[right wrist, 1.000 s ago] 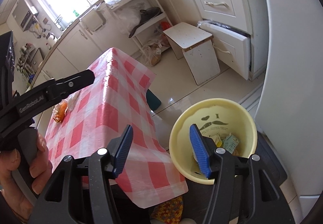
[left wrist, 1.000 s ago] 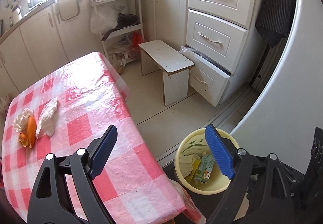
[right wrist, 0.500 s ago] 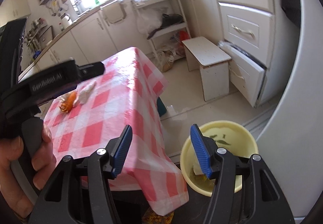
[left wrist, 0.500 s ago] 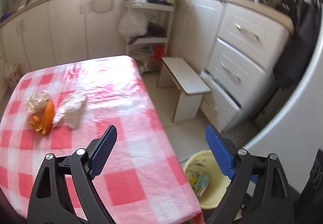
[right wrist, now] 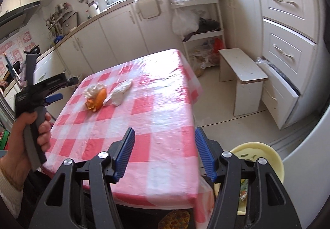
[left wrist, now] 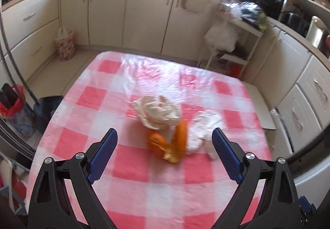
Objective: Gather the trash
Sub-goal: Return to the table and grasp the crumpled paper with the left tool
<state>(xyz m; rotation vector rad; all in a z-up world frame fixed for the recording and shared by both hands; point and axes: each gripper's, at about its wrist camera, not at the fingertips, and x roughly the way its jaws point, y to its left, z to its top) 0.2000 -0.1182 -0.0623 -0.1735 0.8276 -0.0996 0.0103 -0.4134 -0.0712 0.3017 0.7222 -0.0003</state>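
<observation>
Orange peel (left wrist: 171,142) lies on the red-and-white checked table (left wrist: 144,187), between a crumpled clear wrapper (left wrist: 156,111) and a white tissue (left wrist: 204,130). My left gripper (left wrist: 164,146) is open and empty, above the table just short of the peel. The right wrist view shows the same peel (right wrist: 97,101), wrapper (right wrist: 92,88) and tissue (right wrist: 119,92) at the table's far left, with the left gripper (right wrist: 55,92) beside them. My right gripper (right wrist: 164,146) is open and empty over the table's near edge. The yellow trash bin (right wrist: 268,154) stands on the floor at lower right.
A small white stool (right wrist: 241,74) stands on the floor right of the table. White cabinets (right wrist: 288,28) with a partly open bottom drawer line the right wall. A shelf rack (right wrist: 198,22) stands behind the table. A dustpan (left wrist: 47,109) and bags sit at left.
The left gripper swung left from over the bin to above the table and now faces the peel and tissues. The right gripper lifted from the bin toward the table. Both stayed open.
</observation>
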